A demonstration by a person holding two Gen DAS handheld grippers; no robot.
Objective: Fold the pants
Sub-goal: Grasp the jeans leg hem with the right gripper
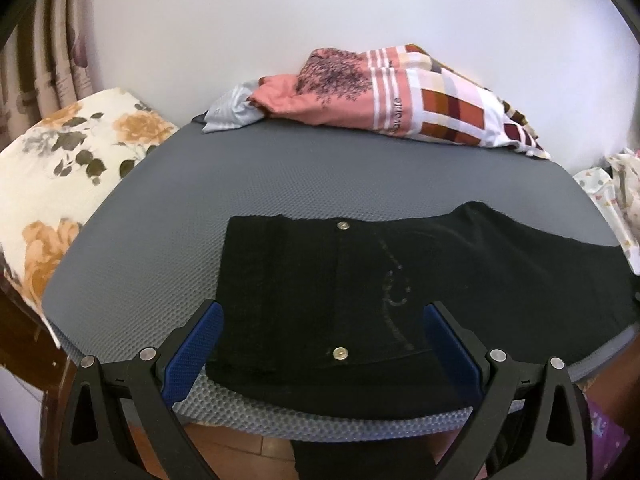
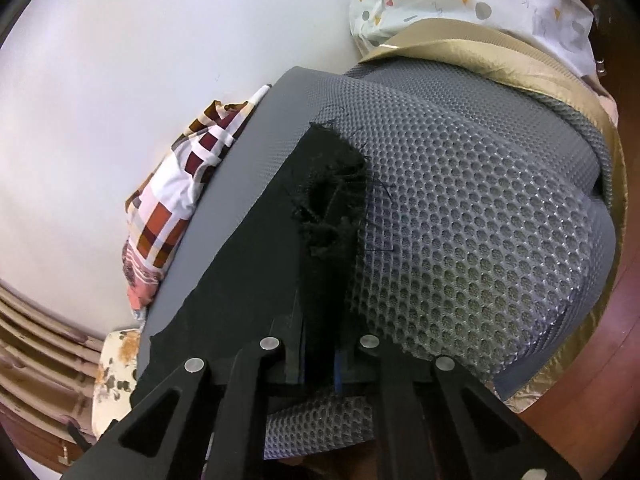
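Observation:
Black pants (image 1: 360,292) lie flat on a grey mesh mat (image 1: 168,216), waistband to the left with two metal buttons showing. My left gripper (image 1: 320,320) is open, its blue pads (image 1: 192,344) either side of the waist end just above the fabric. In the right wrist view my right gripper (image 2: 320,344) is shut on the black pants (image 2: 248,264) near the frayed leg hem (image 2: 332,204), holding that end at the mat's (image 2: 460,220) right side.
A pile of pink and checked clothes (image 1: 384,96) lies at the mat's far edge by the white wall. A floral pillow (image 1: 68,168) is left. Patterned white cloth (image 2: 460,4) and tan fabric (image 2: 560,80) lie beyond the right end.

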